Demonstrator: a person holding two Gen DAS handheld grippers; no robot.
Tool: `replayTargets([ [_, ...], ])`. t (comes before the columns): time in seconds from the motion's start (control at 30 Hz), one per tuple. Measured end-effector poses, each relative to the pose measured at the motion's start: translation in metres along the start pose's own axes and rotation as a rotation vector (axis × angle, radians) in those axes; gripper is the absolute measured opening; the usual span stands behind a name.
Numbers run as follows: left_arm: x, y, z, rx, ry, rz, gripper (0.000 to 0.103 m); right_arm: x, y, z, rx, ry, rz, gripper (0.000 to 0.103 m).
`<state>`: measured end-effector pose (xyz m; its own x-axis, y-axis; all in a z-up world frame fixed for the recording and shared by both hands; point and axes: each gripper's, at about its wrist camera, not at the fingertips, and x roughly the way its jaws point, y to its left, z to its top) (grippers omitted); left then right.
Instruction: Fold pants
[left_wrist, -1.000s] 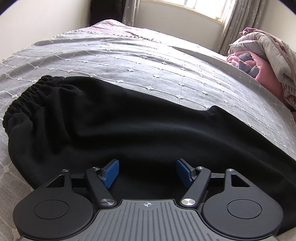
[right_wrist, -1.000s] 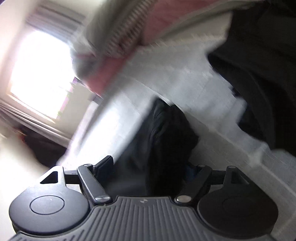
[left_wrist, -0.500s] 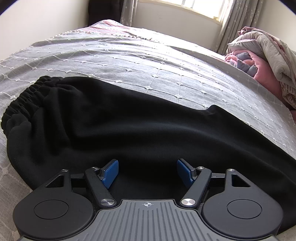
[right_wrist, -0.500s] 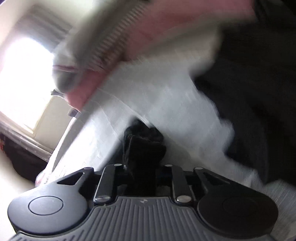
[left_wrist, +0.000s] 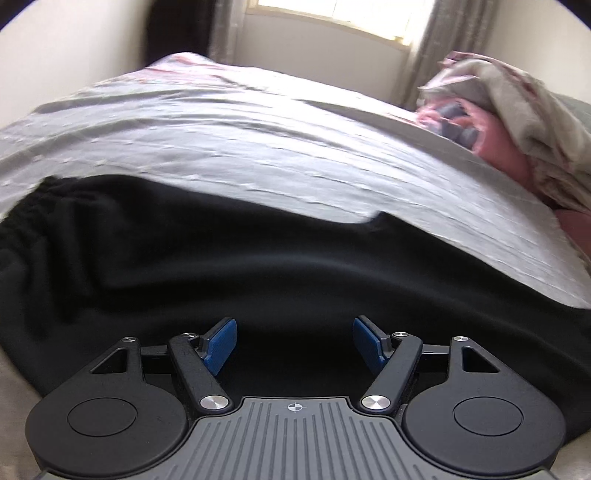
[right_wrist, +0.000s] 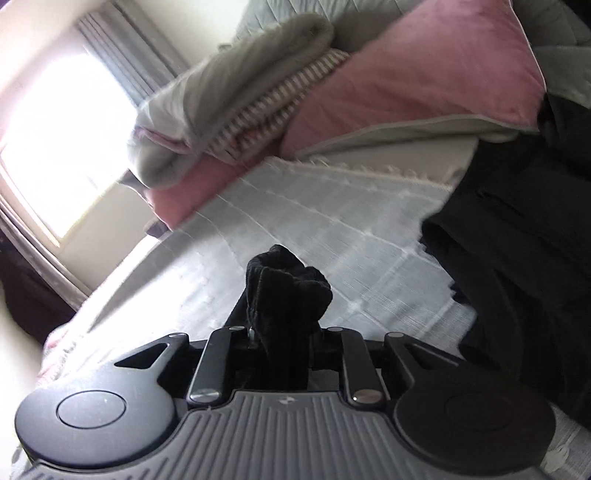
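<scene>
No readable writing; right tool (right_wrist: 282, 334) grips black pants (right_wrist: 288, 291).

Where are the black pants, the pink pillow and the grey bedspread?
black pants (left_wrist: 258, 266), left wrist view, flat middle.
pink pillow (right_wrist: 424, 74), right wrist view, pink face.
grey bedspread (left_wrist: 221, 147), left wrist view, bare top.

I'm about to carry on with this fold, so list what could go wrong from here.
1. The right tool grips only a bunched cuff of the black pants; having just closed and eased slightly, it may let the fabric slip as the leg lifts.
2. The left tool is open above the pants, not pinning them, so they could drag across the bedspread.
3. A dark garment nearby could get caught up.
</scene>
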<state>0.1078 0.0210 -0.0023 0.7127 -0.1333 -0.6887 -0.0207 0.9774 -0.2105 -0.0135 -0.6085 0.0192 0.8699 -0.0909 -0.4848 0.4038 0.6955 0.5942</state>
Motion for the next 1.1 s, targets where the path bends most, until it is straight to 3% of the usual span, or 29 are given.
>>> replayTargets([
  [0.2, 0.043, -0.081, 0.021, 0.195, 0.051, 0.000, 0.071, 0.009, -0.001, 0.000, 0.108, 0.028, -0.039, 0.045],
  [0.27, 0.064, -0.105, 0.034, 0.213, 0.074, -0.008, 0.071, 0.008, -0.004, 0.001, 0.148, 0.028, -0.016, 0.045],
  [0.33, 0.095, -0.120, 0.044, 0.211, 0.150, -0.051, 0.074, 0.008, -0.005, 0.003, 0.174, 0.034, -0.004, 0.045],
  [0.43, 0.131, -0.144, 0.056, 0.262, 0.148, 0.041, 0.088, 0.007, -0.007, 0.004, 0.199, 0.038, 0.013, 0.045],
  [0.6, 0.155, -0.151, 0.077, 0.160, 0.128, 0.067, 0.092, 0.014, -0.010, 0.006, 0.234, 0.053, 0.014, 0.045],
  [0.73, 0.142, -0.165, 0.063, 0.190, 0.090, 0.114, 0.092, 0.010, -0.011, 0.008, 0.253, 0.049, 0.055, 0.045],
  [0.83, 0.112, -0.185, 0.048, 0.194, 0.076, 0.018, 0.092, 0.010, -0.009, 0.008, 0.253, 0.048, 0.060, 0.045],
  [0.97, 0.076, -0.249, 0.002, 0.427, 0.001, -0.045, 0.093, 0.006, -0.001, 0.005, 0.250, 0.031, 0.072, 0.045],
  [1.03, 0.075, -0.275, -0.022, 0.508, 0.035, -0.073, 0.093, 0.003, 0.004, 0.004, 0.242, 0.023, 0.075, 0.046],
  [1.1, 0.078, -0.293, -0.046, 0.525, 0.051, -0.067, 0.093, -0.001, 0.009, 0.002, 0.233, 0.016, 0.079, 0.046],
])
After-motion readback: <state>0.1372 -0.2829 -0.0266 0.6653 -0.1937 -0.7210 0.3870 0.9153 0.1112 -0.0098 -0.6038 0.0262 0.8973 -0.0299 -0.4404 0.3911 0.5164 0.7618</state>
